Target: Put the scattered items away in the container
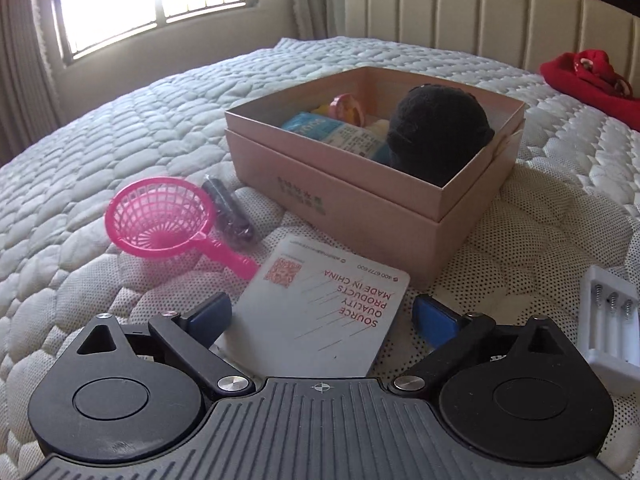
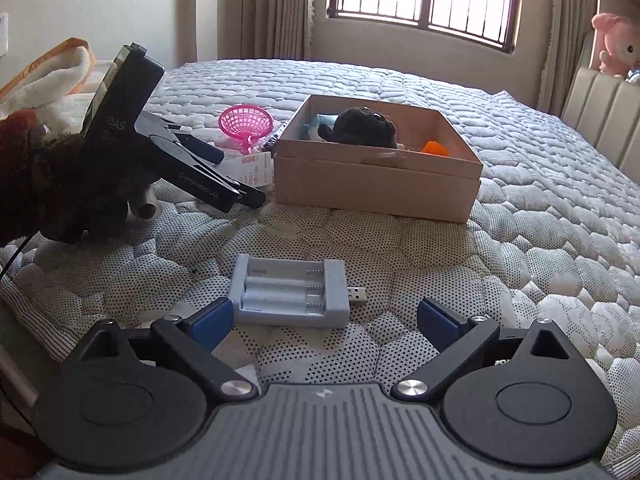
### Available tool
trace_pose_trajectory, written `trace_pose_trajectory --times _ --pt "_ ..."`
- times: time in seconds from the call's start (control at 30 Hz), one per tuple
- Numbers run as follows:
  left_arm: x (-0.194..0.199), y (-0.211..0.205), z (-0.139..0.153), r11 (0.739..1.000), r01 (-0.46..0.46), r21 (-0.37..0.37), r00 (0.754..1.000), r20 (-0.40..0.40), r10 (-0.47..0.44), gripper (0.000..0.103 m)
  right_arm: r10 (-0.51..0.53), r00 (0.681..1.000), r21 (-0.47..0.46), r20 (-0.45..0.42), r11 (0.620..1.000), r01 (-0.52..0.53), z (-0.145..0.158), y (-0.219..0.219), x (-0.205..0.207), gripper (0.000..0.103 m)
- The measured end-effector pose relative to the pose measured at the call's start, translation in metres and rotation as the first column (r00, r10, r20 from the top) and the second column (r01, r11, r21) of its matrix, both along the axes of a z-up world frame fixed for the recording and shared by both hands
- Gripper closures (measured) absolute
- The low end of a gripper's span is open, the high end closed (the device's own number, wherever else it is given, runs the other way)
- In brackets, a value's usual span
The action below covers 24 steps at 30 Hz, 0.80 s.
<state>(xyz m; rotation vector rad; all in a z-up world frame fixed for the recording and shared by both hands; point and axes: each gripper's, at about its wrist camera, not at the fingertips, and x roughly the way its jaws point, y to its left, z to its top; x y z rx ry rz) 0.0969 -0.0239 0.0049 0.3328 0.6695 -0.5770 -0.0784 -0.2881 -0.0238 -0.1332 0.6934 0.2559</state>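
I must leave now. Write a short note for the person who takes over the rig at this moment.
Left tongs: open, around the white card, not pressing it.
Right tongs: open, empty, just before the battery charger.
Pink box on the bed: already holds a black plush ball, a blue packet and small toys.
Left to do: card, charger, pink strainer and the dark tube beside it.

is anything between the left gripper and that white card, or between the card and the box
Nothing visible. The left gripper stands open right over the white card, which lies flat on the mattress. The pink box sits just beyond it, top open; the pink strainer lies off to the side.
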Motion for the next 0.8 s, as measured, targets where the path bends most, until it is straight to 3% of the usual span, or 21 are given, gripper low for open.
trace_pose_trajectory --times 0.1,0.17,0.23,0.3,0.4,0.47,0.53,0.67,0.7,0.77,0.8 --pt "-0.003 -0.002 0.0 1.0 0.004 0.007 1.0 0.013 -0.004 0.006 -0.025 0.999 0.02 -0.022 0.999 0.026 -0.006 -0.002 0.01 0.005" --pt "-0.011 -0.001 0.003 1.0 0.02 0.003 0.999 0.027 -0.02 0.019 -0.028 0.999 0.032 -0.031 0.999 0.029 -0.008 -0.001 0.014 0.005" --pt "-0.023 0.0 0.01 0.999 0.046 0.008 0.998 0.03 -0.046 0.041 -0.021 0.999 0.034 -0.028 0.999 0.022 -0.008 0.001 0.015 0.005" --pt "-0.037 0.001 0.016 0.996 0.089 0.007 0.996 0.011 -0.089 0.056 -0.013 1.0 0.033 -0.02 0.999 0.013 -0.006 0.004 0.014 0.005" --pt "-0.064 0.006 0.021 0.986 0.168 -0.004 0.985 -0.023 -0.168 0.054 -0.005 1.0 0.039 -0.008 0.999 0.005 -0.002 0.005 0.012 0.005" --pt "-0.078 0.01 0.025 0.98 0.197 -0.003 0.98 -0.024 -0.197 0.041 -0.002 1.0 0.041 0.002 0.999 0.002 0.0 0.006 0.008 0.005" --pt "-0.087 0.017 0.03 0.988 0.152 -0.016 0.988 -0.007 -0.152 0.014 0.003 1.0 0.039 0.012 0.999 -0.004 0.003 0.008 0.005 0.005" --pt "-0.103 0.034 0.043 0.997 -0.049 -0.058 0.999 0.016 0.05 0.007 0.04 0.997 0.04 0.07 0.998 -0.043 0.017 0.02 0.006 0.005" --pt "-0.107 0.039 0.044 0.993 -0.11 -0.047 0.993 0.029 0.112 0.005 0.054 0.996 0.052 0.077 0.997 -0.058 0.022 0.025 0.01 0.009" --pt "-0.114 0.053 0.044 0.972 -0.231 -0.029 0.972 0.039 0.232 0.003 0.088 0.993 0.059 0.076 0.994 -0.093 0.03 0.04 0.022 0.03" --pt "-0.116 0.064 0.043 0.957 -0.288 -0.035 0.957 0.029 0.289 0.002 0.105 0.992 0.047 0.074 0.993 -0.109 0.034 0.051 0.03 0.05"
